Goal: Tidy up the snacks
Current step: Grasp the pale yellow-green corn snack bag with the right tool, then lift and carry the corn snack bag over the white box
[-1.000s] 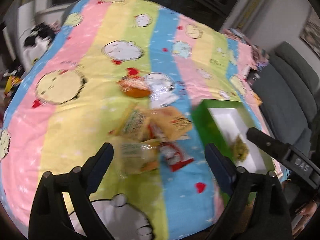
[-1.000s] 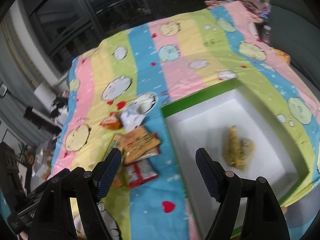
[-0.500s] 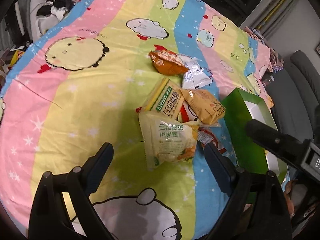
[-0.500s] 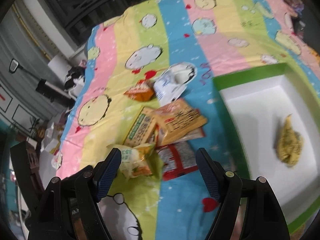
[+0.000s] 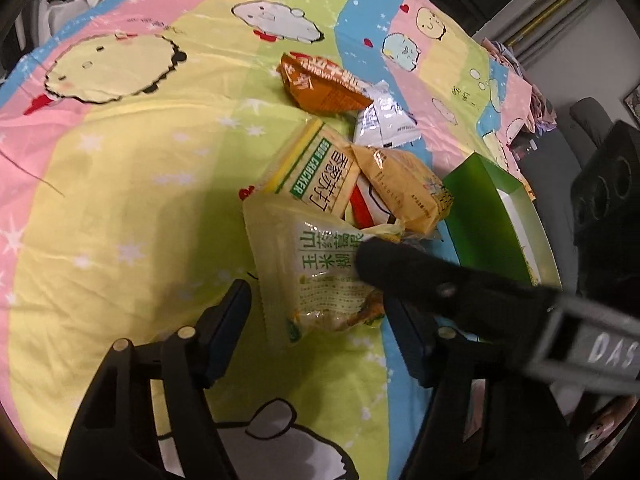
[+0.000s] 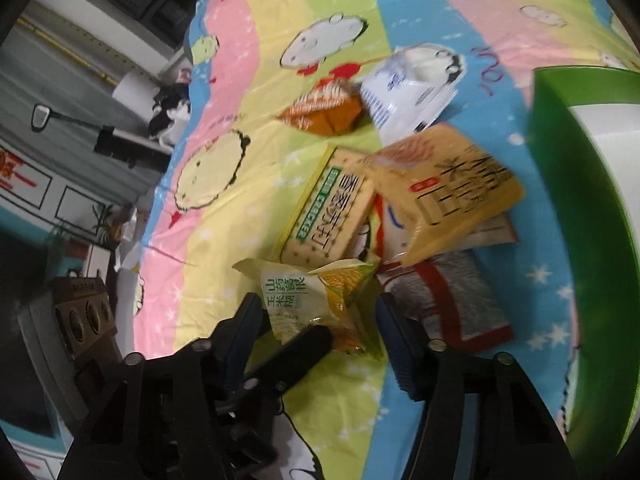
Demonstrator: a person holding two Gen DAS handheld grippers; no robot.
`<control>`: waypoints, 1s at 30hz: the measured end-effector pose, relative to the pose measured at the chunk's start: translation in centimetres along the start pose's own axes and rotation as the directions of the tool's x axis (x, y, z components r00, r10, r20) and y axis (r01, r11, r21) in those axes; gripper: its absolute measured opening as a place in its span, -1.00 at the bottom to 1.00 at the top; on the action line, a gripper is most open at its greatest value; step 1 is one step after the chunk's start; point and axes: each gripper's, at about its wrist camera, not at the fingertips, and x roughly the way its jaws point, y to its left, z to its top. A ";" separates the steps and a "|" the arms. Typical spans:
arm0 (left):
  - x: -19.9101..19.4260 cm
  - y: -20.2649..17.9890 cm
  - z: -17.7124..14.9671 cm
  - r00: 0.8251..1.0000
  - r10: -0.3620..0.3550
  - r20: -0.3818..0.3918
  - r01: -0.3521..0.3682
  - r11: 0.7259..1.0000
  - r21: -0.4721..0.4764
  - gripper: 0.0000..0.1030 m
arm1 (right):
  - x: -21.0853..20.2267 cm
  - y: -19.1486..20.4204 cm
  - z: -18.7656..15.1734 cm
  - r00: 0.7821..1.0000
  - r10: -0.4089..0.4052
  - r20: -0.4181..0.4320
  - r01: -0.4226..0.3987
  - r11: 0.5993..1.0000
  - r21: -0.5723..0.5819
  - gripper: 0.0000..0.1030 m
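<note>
A pale yellow corn snack packet (image 5: 312,276) (image 6: 304,296) lies at the near end of a snack pile on the striped cartoon cloth (image 5: 120,200). My left gripper (image 5: 316,308) straddles it, jaws closing, with a small gap still showing at each pad. My right gripper (image 6: 318,312) straddles the same packet from the other side, jaws also closing and pads close to its edges. One right finger (image 5: 400,268) lies across the packet. One left finger (image 6: 296,352) crosses below it. The green box (image 5: 480,220) (image 6: 560,200) with a white inside stands to the right.
Behind the corn packet lie a soda cracker packet (image 5: 316,172) (image 6: 328,208), a golden packet (image 5: 404,192) (image 6: 448,192), a red-and-white packet (image 6: 448,300), an orange packet (image 5: 320,84) (image 6: 324,112) and a silvery white packet (image 5: 384,124) (image 6: 408,88). A grey sofa (image 5: 592,120) stands far right.
Both grippers have dropped toward the snack pile and converged on the corn packet. Both sets of jaws have narrowed. The right gripper swung left from over the green box.
</note>
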 end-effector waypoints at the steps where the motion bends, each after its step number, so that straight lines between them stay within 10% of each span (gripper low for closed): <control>1: 0.2 0.0 0.0 1.000 0.002 -0.007 -0.002 1.000 0.000 0.31 | 0.6 0.2 0.0 1.000 -0.002 -0.016 0.001 1.000 -0.013 0.15; 15: 0.8 -0.4 -0.4 1.000 -0.026 -0.006 0.026 0.998 0.058 -0.20 | 3.8 0.4 0.2 0.997 0.027 -0.076 -0.031 0.998 -0.052 0.04; 30: -3.3 -4.4 -1.5 0.997 -0.010 0.074 -0.003 0.987 0.163 -0.22 | -2.2 1.1 -1.6 0.997 0.070 0.044 -0.067 0.995 -0.069 0.03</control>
